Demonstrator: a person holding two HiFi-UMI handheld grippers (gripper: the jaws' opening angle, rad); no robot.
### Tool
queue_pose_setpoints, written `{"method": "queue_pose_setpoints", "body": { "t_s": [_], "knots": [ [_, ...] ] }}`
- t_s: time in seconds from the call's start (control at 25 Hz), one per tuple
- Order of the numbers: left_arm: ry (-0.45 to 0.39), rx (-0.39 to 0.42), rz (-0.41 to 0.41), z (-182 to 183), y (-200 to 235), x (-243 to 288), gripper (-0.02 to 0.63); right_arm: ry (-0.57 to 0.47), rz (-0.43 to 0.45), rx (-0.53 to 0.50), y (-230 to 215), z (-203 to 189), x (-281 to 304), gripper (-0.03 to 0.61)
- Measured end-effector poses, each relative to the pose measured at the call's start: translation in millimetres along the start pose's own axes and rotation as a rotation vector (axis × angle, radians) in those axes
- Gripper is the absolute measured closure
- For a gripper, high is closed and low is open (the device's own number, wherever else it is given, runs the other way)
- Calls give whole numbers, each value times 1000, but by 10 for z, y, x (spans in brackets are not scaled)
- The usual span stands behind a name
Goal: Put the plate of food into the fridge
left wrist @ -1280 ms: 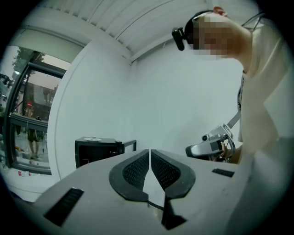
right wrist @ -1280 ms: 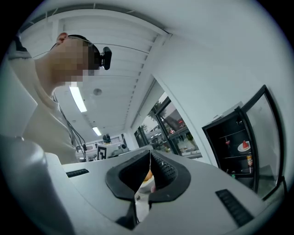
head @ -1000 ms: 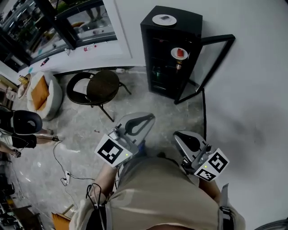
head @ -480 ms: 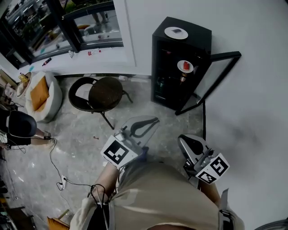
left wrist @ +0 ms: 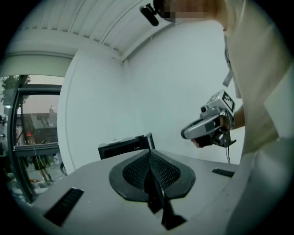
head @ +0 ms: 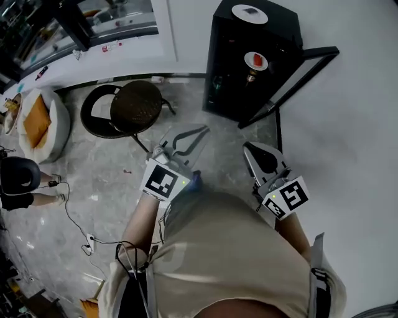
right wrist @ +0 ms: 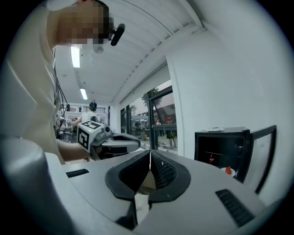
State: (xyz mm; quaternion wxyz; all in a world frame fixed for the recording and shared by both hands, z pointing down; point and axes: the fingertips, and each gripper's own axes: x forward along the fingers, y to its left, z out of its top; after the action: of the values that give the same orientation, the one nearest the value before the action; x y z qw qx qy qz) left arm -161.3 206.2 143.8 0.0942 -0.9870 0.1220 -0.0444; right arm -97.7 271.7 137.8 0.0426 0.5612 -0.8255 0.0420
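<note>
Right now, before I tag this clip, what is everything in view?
fridge: one, black, against the white wall, door open
plate of food: one, white with red food, on a shelf inside the fridge
second plate: one, white, on top of the fridge
chair: one, dark, left of the fridge
floor seat: one, white with orange cushion, far left
cables: black, on the floor
bystander: one, dark clothes, left edge
left gripper: grey, shut, empty
right gripper: grey, shut, empty
</note>
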Motion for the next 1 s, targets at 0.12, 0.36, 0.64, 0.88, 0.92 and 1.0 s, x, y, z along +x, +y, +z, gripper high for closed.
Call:
{"method": "queue_pose_setpoints", "body": {
  "t_s": [0.12,0.36,0.64,0.88,0.92,1.0],
  "knots": [
    [46,-20,11,-398,178,-93,594,49,-34,-11,-12,-247,254,557],
    [68,-127,44,-768,397,-214,592,117,-112,46,-107,-554,569,557],
    [74,-145,36,-778,571,-129,594,150,-157,91,-267,-669,718,557],
    [100,-138,12,-758,586,119,592,159,-171,110,-527,-682,698,557],
    [103,-139,11,-743,579,178,592,162,-172,116,-592,-701,679,557],
    [108,-145,11,-707,555,298,592,170,-173,129,-727,-739,635,557]
  ]
}}
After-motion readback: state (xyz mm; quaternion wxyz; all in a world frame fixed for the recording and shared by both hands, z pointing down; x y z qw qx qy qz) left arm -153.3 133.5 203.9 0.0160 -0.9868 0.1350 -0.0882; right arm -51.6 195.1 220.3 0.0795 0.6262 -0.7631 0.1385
